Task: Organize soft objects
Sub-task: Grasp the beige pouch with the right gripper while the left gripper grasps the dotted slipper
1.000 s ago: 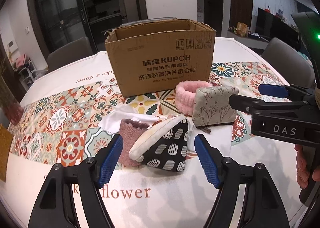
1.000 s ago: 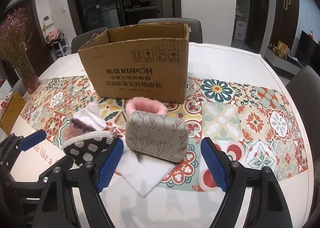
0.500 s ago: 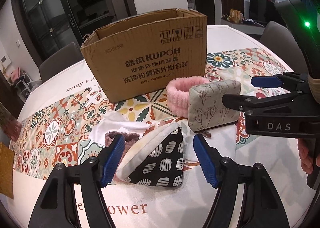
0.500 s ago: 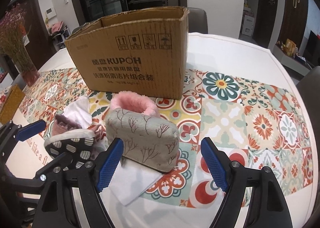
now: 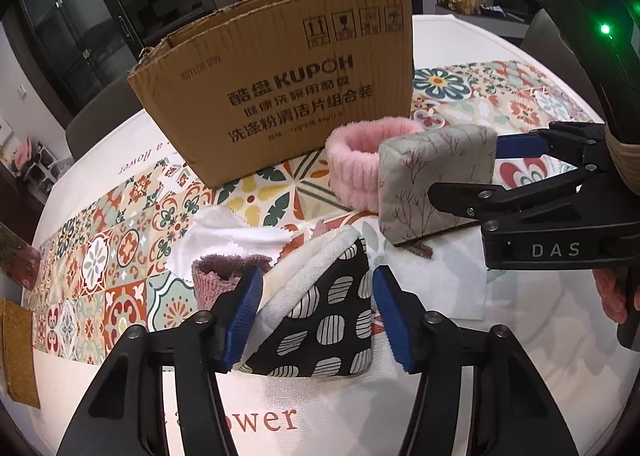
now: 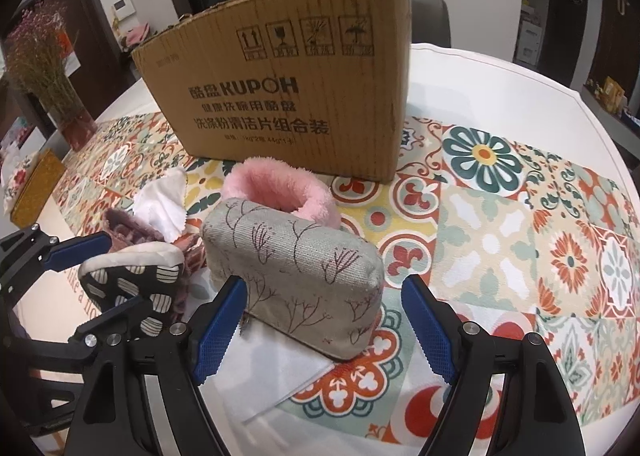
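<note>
Nearest the left wrist camera, the left gripper is straddling a wedge-shaped black pouch with white striped ovals and a cream terry edge; its ribbed blue pads have just been closing, the left pad now looking to be meeting the cream edge, the right just clear. In the right wrist view, the right gripper is standing wide open around the near end of a block-shaped grey linen pouch printed with twigs, neither pad pressing it. Both pouches are lying on a flat white cloth. Beyond are sitting a mauve plush band, a pinked white cloth and a ribbed pink fleece headband. Farthest, an open corrugated carton is standing on the tile-patterned tablecloth. Both grippers are sitting lower and nearer their pouches than a second ago
</note>
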The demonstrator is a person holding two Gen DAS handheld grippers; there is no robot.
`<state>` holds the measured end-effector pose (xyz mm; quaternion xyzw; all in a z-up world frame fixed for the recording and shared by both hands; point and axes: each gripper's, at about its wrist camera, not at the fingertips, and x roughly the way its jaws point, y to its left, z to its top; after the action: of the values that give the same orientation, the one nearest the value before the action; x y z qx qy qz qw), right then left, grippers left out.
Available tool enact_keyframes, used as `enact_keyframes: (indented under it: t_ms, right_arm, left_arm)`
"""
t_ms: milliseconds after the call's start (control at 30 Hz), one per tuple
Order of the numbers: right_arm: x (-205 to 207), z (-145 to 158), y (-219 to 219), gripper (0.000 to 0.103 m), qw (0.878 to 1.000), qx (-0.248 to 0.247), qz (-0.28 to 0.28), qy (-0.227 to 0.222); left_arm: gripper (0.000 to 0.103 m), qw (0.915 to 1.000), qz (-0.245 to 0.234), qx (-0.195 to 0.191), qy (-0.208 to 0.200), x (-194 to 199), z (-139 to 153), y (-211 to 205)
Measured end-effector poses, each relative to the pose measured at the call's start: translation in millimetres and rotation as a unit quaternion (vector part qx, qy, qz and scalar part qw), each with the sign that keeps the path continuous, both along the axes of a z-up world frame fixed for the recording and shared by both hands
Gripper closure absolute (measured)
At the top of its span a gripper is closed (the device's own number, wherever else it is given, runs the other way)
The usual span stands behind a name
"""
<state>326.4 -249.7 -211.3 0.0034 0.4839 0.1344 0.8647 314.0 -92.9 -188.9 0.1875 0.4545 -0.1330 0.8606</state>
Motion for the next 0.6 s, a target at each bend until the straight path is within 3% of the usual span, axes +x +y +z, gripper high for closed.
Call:
enact_keyframes:
  t_ms: [267, 467, 600]
  right_arm:
    - [-1, -4, 5, 0.025, 1.000, 0.008, 0.012, -0.015]
    - [-6, 1, 5, 0.067, 1.000, -0.005, 0.005, -0.020]
    - [-13, 8, 7, 0.079, 1.000, -0.016, 0.002, -0.024]
  left_arm:
    - [0.066, 1.0000, 0.007, 0.001, 0.003, 0, -2, 3]
    - [0.073, 0.9999, 0.014, -0.006, 0.005, -3, -1, 6]
    - [0.078, 0.9996, 0.018, -0.020, 0.008, -7, 2, 8]
